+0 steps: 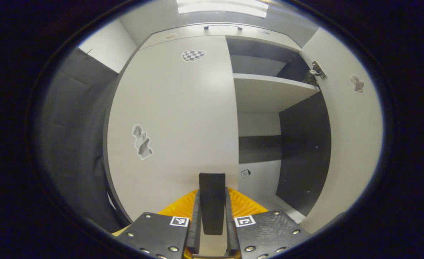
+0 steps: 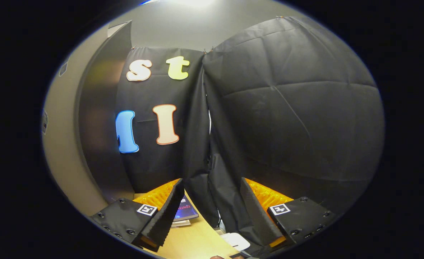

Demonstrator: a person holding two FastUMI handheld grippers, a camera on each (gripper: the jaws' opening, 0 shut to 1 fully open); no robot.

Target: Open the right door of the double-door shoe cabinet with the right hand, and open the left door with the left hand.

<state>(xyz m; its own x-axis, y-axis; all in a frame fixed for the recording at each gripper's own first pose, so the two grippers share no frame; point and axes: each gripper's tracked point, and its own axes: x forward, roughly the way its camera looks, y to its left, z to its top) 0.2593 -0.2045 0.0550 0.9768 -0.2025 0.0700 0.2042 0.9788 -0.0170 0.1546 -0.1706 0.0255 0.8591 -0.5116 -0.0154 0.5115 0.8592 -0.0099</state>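
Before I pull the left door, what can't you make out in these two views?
- Left gripper view: whether the left tongs press on the dark block between them; the contact faces are hidden.
- Left gripper view: the sticker on the left door is too small to identify.
- Right gripper view: the booklet is partly behind the open right tongs; the white object near the bottom edge is unidentifiable.

The pale grey shoe cabinet (image 1: pixel 212 32) stands with its left door (image 1: pixel 172 118) shut, bearing a checkered sticker near the top and another lower down. Its right door (image 1: pixel 352 144) is swung wide open on its hinge, baring a pale shelf (image 1: pixel 269 84) and dark inner walls.
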